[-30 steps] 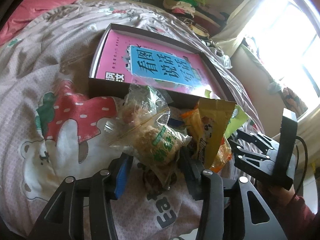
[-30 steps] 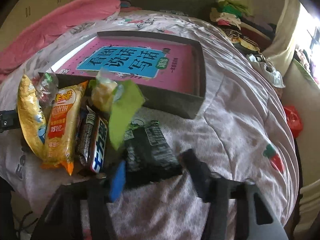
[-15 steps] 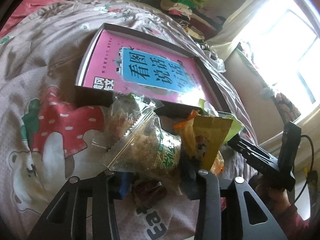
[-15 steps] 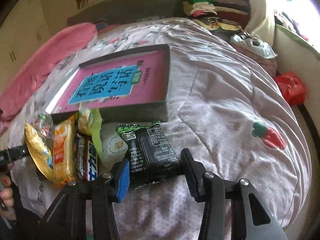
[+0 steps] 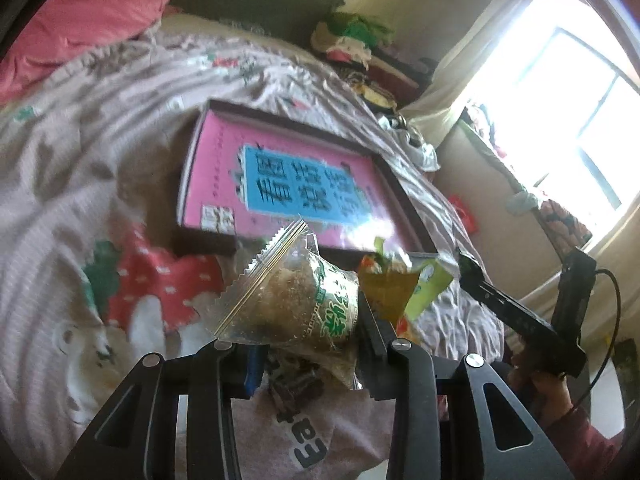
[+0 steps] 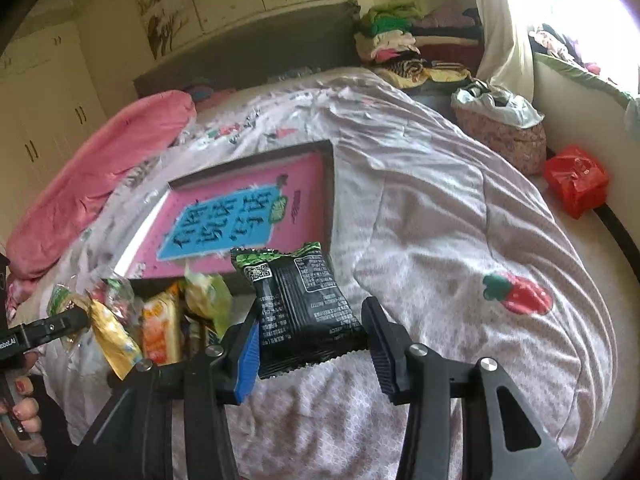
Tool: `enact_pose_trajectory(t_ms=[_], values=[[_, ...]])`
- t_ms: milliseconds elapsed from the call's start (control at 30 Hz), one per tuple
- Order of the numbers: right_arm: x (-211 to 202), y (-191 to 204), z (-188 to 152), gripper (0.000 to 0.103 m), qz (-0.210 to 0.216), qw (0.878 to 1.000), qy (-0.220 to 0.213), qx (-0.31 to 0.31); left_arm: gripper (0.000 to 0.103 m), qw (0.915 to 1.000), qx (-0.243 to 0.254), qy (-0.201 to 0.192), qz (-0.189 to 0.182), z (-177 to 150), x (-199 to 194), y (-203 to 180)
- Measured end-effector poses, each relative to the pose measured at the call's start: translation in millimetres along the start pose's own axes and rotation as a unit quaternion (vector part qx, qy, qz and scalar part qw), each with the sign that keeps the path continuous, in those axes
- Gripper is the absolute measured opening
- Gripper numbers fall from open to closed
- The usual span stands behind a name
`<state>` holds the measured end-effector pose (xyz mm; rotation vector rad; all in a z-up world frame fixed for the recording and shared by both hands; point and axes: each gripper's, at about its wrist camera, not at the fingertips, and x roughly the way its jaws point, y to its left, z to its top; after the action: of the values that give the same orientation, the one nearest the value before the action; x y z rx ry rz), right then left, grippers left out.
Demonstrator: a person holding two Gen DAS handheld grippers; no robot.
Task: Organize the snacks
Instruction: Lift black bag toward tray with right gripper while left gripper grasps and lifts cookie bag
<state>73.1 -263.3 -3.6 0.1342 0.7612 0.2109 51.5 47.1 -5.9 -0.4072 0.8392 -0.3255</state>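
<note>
My left gripper (image 5: 308, 344) is shut on a clear bag of brown snack with green print (image 5: 296, 300) and holds it above the bed. My right gripper (image 6: 310, 336) is shut on a black snack packet (image 6: 304, 308), lifted off the quilt. A dark shallow box (image 5: 394, 188) with a pink and blue book (image 5: 288, 184) in it lies ahead on the bed; it also shows in the right wrist view (image 6: 330, 200). A pile of snacks (image 6: 160, 320), yellow, orange and green, lies at the box's near edge.
A pink-grey quilt (image 6: 440, 220) with strawberry prints covers the bed. A pink pillow (image 6: 100, 184) lies at the far left. Folded clothes (image 6: 400, 40), a bag (image 6: 500, 128) and a red plastic bag (image 6: 576, 180) sit beside the bed on the right.
Both grippers have risen off the bed with their packets. The clear bag has left the pile and the black packet has left the quilt.
</note>
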Motion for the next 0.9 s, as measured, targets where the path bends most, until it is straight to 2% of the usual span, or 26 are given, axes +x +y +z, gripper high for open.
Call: enact_pose_trajectory(t_ms=[100, 400, 900], values=[[-1.9, 3.9, 4.7, 0.048, 0.002, 1.000, -0.006, -0.002, 0.039, 0.9997, 0.004, -0.017, 0.015, 8.6, -8.2, 3.1], [2.2, 10.3, 16.8, 0.048, 0.006, 1.000, -0.013, -0.005, 0.039, 0.9987, -0.011, -0.032, 0.037, 34.4, -2.6, 16.3], [25.7, 21.9, 38.8, 0.048, 0.007, 1.000, -0.013, -0.018, 0.039, 0.9984, -0.017, -0.018, 0.050, 59.9, 36.5, 20.8]])
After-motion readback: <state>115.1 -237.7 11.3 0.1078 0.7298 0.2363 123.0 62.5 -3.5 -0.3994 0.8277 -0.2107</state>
